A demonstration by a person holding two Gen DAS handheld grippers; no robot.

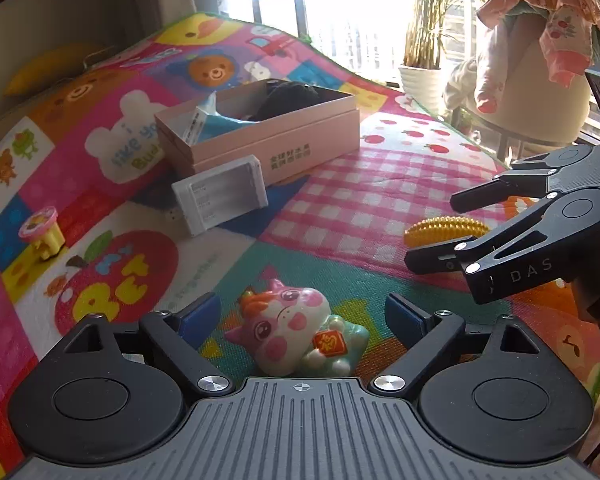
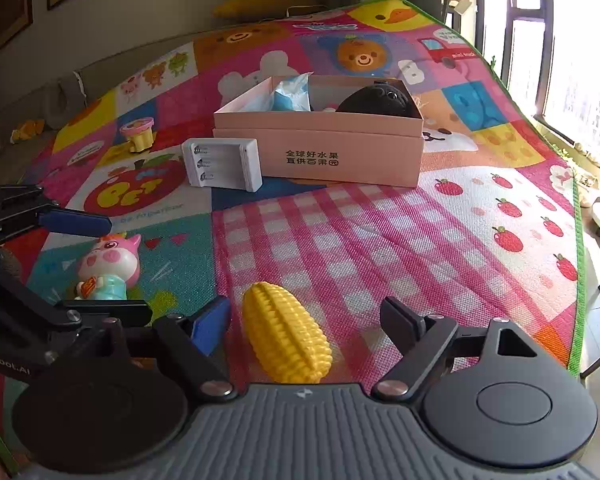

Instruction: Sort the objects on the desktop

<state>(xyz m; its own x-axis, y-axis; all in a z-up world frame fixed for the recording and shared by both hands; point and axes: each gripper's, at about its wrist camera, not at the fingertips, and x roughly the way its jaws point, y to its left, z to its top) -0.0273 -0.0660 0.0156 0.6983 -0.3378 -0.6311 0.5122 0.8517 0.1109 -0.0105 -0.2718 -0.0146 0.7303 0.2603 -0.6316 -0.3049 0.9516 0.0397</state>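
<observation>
A pink and white toy cow (image 1: 296, 328) in a teal outfit lies on the colourful play mat (image 1: 340, 204), between the blue pads of my left gripper (image 1: 302, 316), which is open and does not touch it. In the right wrist view a yellow toy corn cob (image 2: 286, 338) lies between the fingers of my right gripper (image 2: 306, 316), also open, with small gaps on both sides. Each gripper shows in the other's view: the right gripper (image 1: 434, 230) around the corn (image 1: 456, 228), the left gripper (image 2: 128, 264) around the cow (image 2: 108, 264).
Farther back stands an open pink box (image 2: 320, 152) holding a black round object (image 2: 374, 100) and a blue pack (image 2: 292, 94). A white battery case (image 2: 220, 164) leans against its front. A small yellow and pink toy (image 2: 138, 134) sits left of the box. The mat's edge runs along the right.
</observation>
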